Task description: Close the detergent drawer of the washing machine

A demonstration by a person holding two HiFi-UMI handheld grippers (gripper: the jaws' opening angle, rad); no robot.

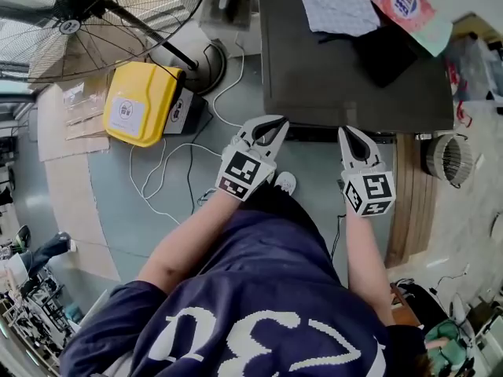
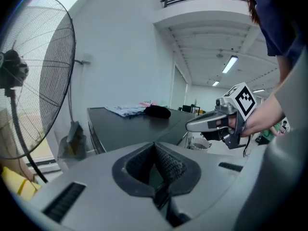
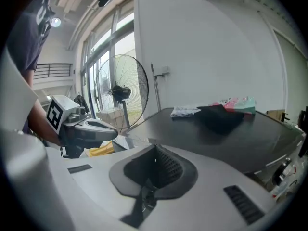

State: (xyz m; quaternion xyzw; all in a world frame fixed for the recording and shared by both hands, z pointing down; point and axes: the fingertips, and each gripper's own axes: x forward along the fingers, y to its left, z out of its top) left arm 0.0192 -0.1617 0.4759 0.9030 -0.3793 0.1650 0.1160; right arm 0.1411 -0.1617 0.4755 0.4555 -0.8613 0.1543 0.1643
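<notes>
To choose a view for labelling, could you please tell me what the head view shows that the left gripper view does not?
Head view only: the floor cable and the person's shoe. Left gripper view only: the ceiling lights. Both: the fan, the dark top with clothes on it, and the right gripper, shut.

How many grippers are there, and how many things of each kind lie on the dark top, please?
Grippers: 2, the left gripper and the right gripper
Cloths: 2, a light cloth and a black cloth
Packets: 1, a pink packet
Total: 5
</notes>
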